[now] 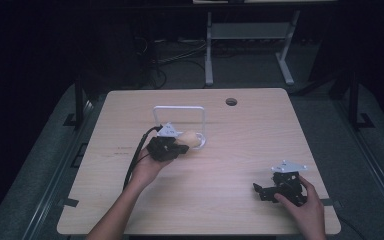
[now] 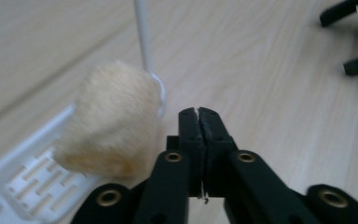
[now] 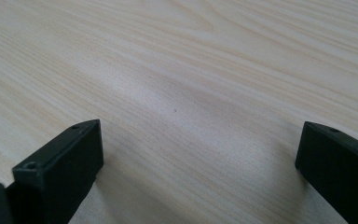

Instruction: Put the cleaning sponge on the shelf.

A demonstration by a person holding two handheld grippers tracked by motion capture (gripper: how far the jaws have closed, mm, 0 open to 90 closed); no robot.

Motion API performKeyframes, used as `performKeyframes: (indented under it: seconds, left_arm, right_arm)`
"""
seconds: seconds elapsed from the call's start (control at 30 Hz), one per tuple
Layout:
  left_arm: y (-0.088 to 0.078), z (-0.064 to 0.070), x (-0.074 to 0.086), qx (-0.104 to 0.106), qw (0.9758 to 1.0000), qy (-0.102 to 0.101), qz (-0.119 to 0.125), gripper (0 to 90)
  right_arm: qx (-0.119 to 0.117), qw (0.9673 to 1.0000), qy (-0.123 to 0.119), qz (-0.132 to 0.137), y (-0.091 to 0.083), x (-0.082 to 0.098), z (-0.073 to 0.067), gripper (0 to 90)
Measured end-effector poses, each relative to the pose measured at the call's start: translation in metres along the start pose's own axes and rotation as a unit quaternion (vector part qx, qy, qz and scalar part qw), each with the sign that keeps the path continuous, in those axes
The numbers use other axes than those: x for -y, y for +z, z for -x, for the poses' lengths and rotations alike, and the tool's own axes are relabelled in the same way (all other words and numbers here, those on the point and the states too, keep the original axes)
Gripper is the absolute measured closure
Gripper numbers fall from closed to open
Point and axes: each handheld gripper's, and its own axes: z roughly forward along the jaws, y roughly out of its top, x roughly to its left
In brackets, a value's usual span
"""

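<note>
The left gripper (image 2: 199,112) has its jaws pressed together with nothing between them, just beside the beige fluffy ball (image 2: 109,119). The ball rests on the white rack (image 2: 25,179). The right gripper (image 3: 198,151) hovers with wide jaws over the bare table (image 1: 220,200).

Lab, bare desk (image 1: 220,200), floor cables (image 1: 180,55)

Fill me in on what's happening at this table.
A person works with a gripper in each hand. The left gripper, jaws shut with nothing between them, sits beside a fuzzy beige puff lying on a white slotted tray with a wire frame. The right gripper rests open over bare table.
</note>
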Motion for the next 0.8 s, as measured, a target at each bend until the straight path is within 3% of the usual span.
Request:
performKeyframes:
  seconds: [0.43,0.8]
  left_arm:
    - [0.015,-0.004,0.011,0.017,0.9994,-0.01,-0.028,90.0]
    - [0.028,-0.013,0.021,-0.001,0.999,-0.029,-0.035,89.9]
  right_arm:
    - [0.0,1.0,0.0,0.0,0.0,0.0,0.0,0.6]
    - [0.0,1.0,0.0,0.0,0.0,0.0,0.0,0.6]
